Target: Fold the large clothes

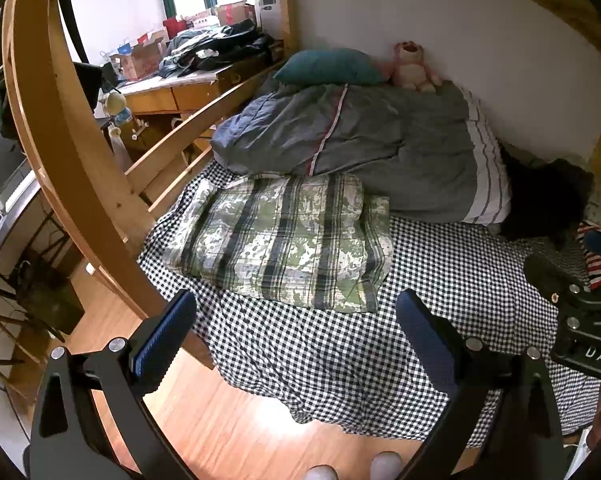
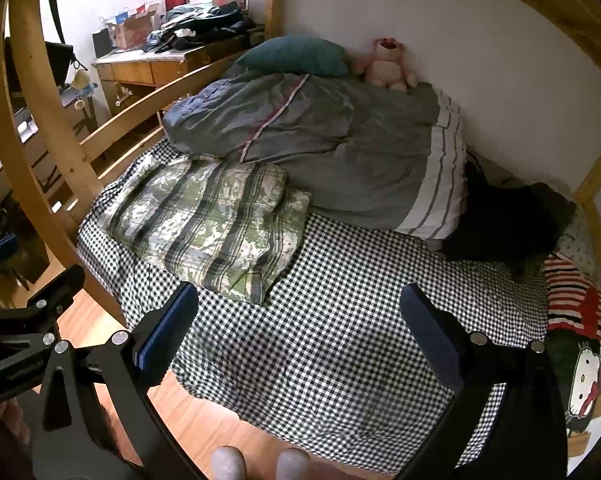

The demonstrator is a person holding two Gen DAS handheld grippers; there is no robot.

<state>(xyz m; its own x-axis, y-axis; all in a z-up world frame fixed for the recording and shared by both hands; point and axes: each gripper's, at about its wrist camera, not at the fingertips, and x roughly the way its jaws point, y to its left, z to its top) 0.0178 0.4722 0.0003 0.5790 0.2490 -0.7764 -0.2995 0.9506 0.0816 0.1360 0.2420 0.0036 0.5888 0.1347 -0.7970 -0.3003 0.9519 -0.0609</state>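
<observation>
A black garment [image 1: 544,200] lies crumpled at the far right of the bed, against the wall; it also shows in the right wrist view [image 2: 508,220]. A folded green plaid blanket [image 1: 284,240] [image 2: 212,224] lies on the black-and-white checked sheet [image 1: 340,344] [image 2: 340,340]. My left gripper [image 1: 296,320] is open and empty, held above the bed's near edge. My right gripper [image 2: 300,312] is open and empty too, above the sheet; its body shows at the right of the left wrist view [image 1: 580,320].
A grey quilt [image 1: 372,144] is heaped at the back with a teal pillow [image 1: 328,66] and a pink plush toy [image 1: 412,66]. Wooden bed posts and rails [image 1: 72,160] stand at left. A red-striped cloth [image 2: 572,296] lies at right. Wooden floor [image 1: 228,424] is below.
</observation>
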